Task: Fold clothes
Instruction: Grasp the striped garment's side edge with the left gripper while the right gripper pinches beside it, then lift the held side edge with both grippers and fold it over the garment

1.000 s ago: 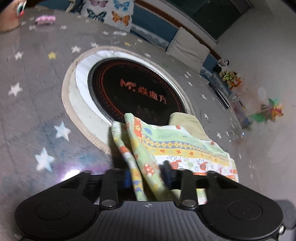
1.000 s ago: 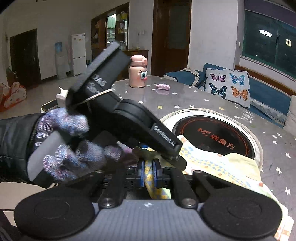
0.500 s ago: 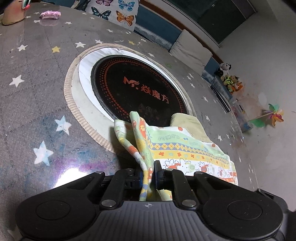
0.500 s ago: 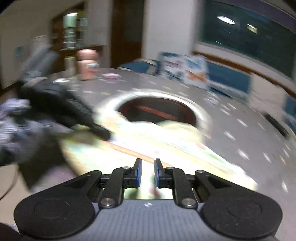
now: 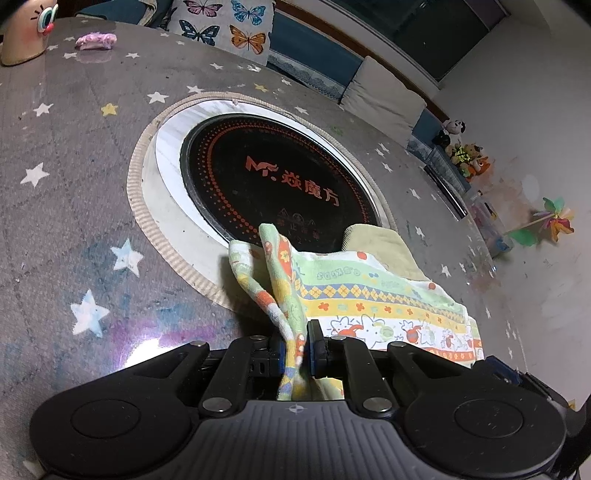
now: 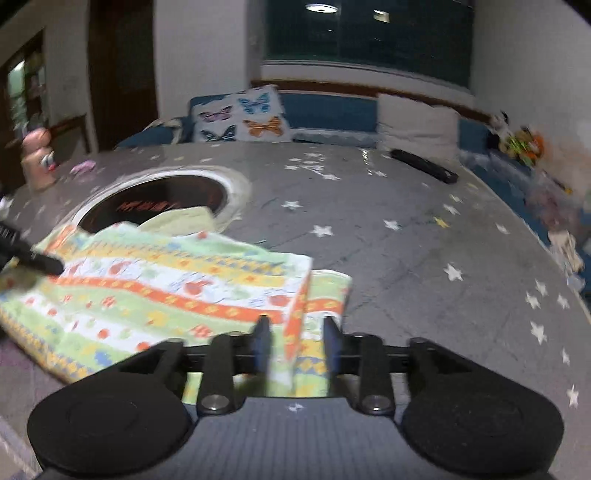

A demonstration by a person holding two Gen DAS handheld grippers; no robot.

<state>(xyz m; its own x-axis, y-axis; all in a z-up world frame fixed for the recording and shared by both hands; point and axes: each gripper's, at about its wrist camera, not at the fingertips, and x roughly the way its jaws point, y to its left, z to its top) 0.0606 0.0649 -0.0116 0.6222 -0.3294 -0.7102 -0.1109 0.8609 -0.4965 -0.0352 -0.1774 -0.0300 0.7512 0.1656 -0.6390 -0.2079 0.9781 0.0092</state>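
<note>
A child's garment (image 5: 369, 291) in green, yellow and orange patterned bands lies on the grey star-print table (image 5: 74, 221). My left gripper (image 5: 298, 341) is shut on its near corner and holds that corner raised in a bunched fold. In the right wrist view the garment (image 6: 166, 288) is spread flat, with the left gripper's tip (image 6: 40, 262) at its left end. At its right end stands my right gripper (image 6: 296, 341), its jaws opening. An upright folded edge of the cloth runs between its fingers, and the pads do not press on it.
A round black cooktop (image 5: 277, 177) with a pale ring is set in the table just beyond the garment. A pink bottle (image 5: 26, 33) and a small pink lump (image 5: 96, 40) sit at the far left. A black remote (image 6: 424, 166) lies at the far right. A sofa with a butterfly cushion (image 6: 243, 118) stands behind.
The left gripper closed tighter on the corner. The right gripper left the spot beside the left gripper, swung right along the garment to its other end, and its jaws have parted.
</note>
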